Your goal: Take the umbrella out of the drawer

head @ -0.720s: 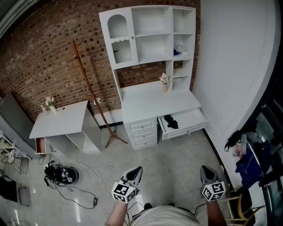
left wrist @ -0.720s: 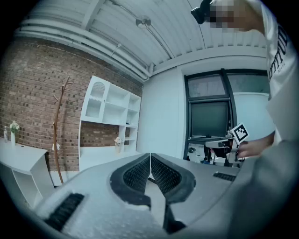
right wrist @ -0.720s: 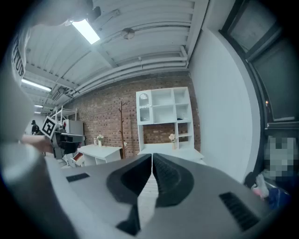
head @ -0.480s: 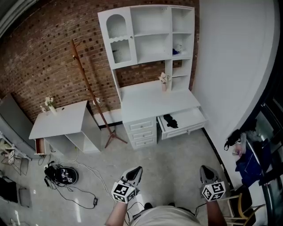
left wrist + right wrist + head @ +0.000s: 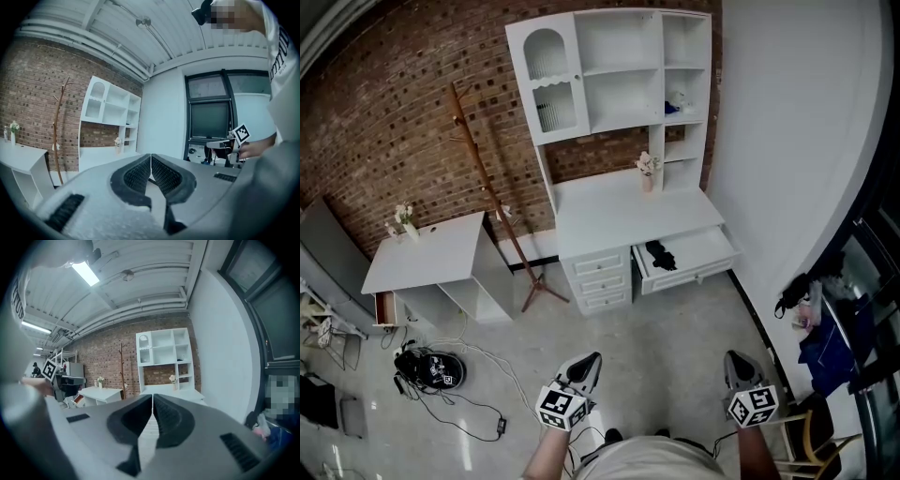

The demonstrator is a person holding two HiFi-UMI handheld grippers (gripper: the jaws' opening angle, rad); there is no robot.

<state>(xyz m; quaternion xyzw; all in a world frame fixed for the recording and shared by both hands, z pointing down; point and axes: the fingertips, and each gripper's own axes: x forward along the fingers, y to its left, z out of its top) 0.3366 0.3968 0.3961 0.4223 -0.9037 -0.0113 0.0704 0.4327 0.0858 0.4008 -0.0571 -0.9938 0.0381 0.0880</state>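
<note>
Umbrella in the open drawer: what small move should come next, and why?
Probably step toward the desk, right tongs leading. The dark umbrella lies in the already open drawer, far across the floor; the left tongs and right tongs are both shut and empty, and the drawer is on the right tongs' side.

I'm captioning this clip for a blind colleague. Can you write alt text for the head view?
A person, seen from above, holds the left gripper and right gripper, both shut, facing a white desk whose open drawer holds a black umbrella. A wooden coat stand is left of the desk, before a brick wall.
</note>
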